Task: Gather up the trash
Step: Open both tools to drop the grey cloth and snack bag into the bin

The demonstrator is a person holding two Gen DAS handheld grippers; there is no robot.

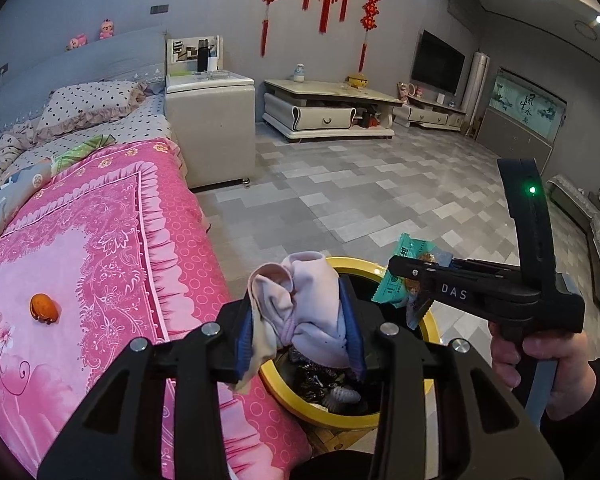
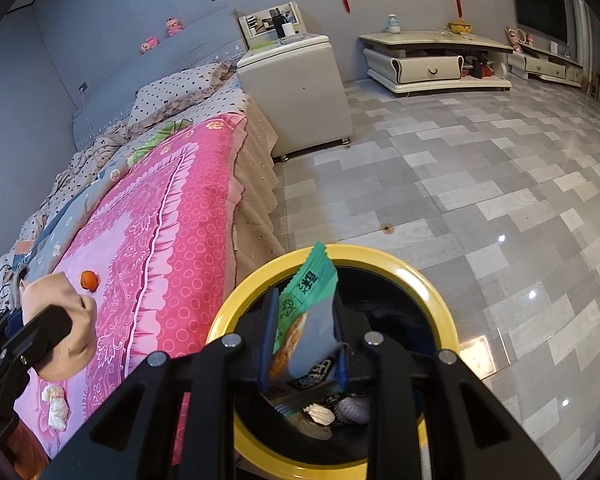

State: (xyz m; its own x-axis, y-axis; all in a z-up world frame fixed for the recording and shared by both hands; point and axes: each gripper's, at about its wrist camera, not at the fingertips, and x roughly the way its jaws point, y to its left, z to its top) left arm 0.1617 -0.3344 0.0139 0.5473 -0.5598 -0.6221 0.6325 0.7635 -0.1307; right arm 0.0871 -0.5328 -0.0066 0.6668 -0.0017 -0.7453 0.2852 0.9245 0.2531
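My left gripper [image 1: 300, 324] is shut on a crumpled pale pink cloth [image 1: 300, 304], held at the near rim of the yellow-rimmed trash bin [image 1: 356, 268] beside the bed. My right gripper [image 2: 304, 344] is shut on a green snack wrapper [image 2: 308, 300], held over the bin [image 2: 432, 292]; it also shows in the left wrist view [image 1: 412, 280] with the wrapper [image 1: 396, 280]. The bin holds dark trash and paper cups [image 2: 352, 408]. An orange peel [image 1: 43, 307] and a white crumpled tissue [image 2: 57, 406] lie on the pink blanket.
The pink bed [image 1: 100, 240] runs along the left. A white cabinet [image 1: 210, 128] stands at its head, a TV stand [image 1: 332, 114] by the far wall. Grey tiled floor [image 2: 480, 184] lies to the right of the bin.
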